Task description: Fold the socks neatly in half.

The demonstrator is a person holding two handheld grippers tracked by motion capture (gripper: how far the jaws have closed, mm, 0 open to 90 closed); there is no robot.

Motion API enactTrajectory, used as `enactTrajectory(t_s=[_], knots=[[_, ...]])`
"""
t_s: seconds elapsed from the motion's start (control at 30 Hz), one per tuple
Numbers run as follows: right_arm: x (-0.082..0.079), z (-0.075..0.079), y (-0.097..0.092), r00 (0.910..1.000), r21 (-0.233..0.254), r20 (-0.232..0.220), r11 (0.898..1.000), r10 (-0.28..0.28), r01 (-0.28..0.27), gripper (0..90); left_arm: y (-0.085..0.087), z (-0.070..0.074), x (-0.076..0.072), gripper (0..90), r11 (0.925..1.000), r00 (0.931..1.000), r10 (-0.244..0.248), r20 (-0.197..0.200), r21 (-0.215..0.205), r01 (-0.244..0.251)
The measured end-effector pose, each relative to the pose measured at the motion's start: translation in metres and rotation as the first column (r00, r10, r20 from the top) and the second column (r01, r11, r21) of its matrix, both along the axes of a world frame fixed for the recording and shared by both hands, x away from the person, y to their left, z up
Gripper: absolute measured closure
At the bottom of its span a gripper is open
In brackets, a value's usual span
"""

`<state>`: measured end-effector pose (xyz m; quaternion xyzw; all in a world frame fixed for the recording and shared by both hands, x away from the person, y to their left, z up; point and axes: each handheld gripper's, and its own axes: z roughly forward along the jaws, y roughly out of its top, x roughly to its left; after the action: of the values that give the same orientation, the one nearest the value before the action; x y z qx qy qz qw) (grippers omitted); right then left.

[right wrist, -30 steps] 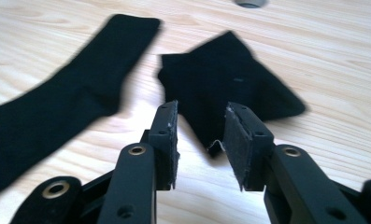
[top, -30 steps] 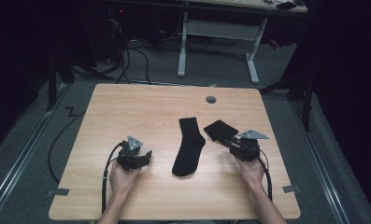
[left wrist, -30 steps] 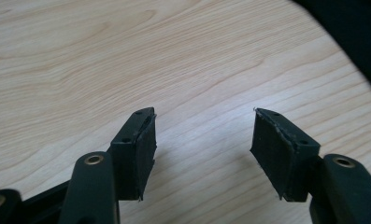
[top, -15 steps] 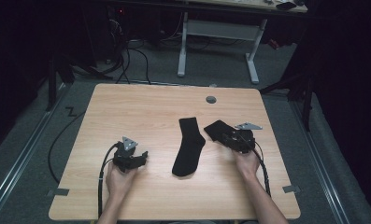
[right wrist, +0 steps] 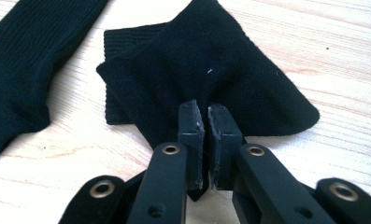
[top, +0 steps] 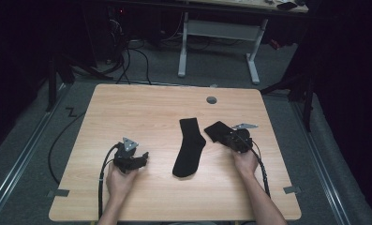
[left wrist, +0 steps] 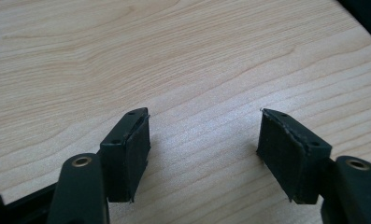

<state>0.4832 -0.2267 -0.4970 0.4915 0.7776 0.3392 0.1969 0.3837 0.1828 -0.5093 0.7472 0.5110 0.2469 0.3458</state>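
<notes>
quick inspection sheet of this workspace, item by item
surface: wooden table, round grommet near far edge
job's things: folded sock pinched at its edge; flat sock lying mid-table
clutter: nothing seen
grippers: right gripper has just closed, shut on folded sock; left gripper open over bare wood, nothing between its jaws
cables: one cable trails from each gripper; more on the floor
surroundings: dark room, white desk frame behind table

This looks like a lab or recording room. A wooden counter [top: 141,112] stands on grey carpet [top: 38,154] in a dark space. At twelve o'clock sit a white-legged desk [top: 219,28] and tangled cables [top: 127,51].
</notes>
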Motion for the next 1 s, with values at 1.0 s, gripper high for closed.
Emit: enactTrajectory(t_s=[1.0], knots=[[-0.018,0.101,0.029,0.9604,0.059,0.213,0.979,0.18,-0.197,86.5,0.0,0.0,0.0,34.3,1.0,1.0,0.003,0.0,0.0,-0.003]])
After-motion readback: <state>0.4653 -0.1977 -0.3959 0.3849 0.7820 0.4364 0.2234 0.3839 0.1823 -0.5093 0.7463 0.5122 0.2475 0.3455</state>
